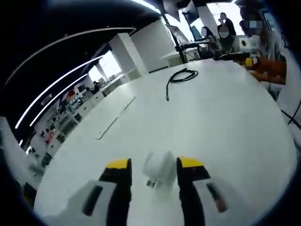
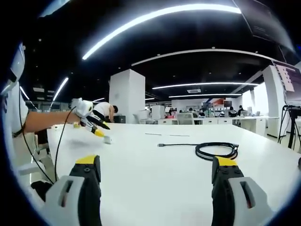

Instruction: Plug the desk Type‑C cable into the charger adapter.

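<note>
Early days here, nothing plugged in yet. White charger adapter (image 1: pixel 159 168) sitting on the white desk (image 1: pixel 211 122), right between the jaws of the left gripper (image 1: pixel 153 165) with its prongs pointing back toward the camera. Jaws wide enough to straddle it with a bit of gap on both sides, so looks like lining up for a grab rather than an actual hold. Same gripper visible across the desk in the right gripper view, tips down by the adapter (image 2: pixel 107 139).

Black Type-C cable (image 2: pixel 207 149) well apart from all that, loosely coiled with the plug end trailing out straight. Right gripper (image 2: pixel 155 165) spread wide, holding nothing, pointed roughly at the coil.

Still to do, by the looks of it: clamp the adapter, pick up the plug end, bring them together, push in.
</note>
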The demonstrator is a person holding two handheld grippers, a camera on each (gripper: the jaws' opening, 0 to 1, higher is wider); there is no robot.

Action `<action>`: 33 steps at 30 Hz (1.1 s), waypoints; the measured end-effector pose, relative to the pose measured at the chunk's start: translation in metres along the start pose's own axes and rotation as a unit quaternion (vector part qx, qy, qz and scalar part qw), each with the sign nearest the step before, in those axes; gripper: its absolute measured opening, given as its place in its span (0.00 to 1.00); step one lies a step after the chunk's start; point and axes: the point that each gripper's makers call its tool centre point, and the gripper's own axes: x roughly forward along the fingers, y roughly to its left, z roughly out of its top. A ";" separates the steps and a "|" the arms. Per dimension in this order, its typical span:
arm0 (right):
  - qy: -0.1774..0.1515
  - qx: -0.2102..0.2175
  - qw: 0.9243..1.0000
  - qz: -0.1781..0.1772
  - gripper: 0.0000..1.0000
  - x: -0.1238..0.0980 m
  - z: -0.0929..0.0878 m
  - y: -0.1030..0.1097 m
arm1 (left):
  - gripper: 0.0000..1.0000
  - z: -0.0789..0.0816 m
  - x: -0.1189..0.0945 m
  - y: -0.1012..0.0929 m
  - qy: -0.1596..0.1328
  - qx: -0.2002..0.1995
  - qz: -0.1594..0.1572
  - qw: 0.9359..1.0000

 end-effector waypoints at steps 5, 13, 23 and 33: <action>-0.007 -0.001 1.000 0.006 1.00 0.000 0.004 0.003 | 0.34 -0.003 0.006 -0.003 0.016 0.001 -0.020 1.000; -0.002 -0.007 1.000 0.003 1.00 -0.001 0.001 0.001 | 0.31 -0.010 0.010 -0.006 0.039 -0.003 -0.053 0.998; 0.001 -0.009 1.000 0.002 1.00 0.000 0.000 0.001 | 0.28 -0.012 0.016 -0.008 0.069 0.023 -0.096 0.993; 0.001 -0.011 1.000 0.001 1.00 0.000 0.001 0.000 | 0.25 -0.016 0.024 -0.006 0.114 0.048 -0.142 0.982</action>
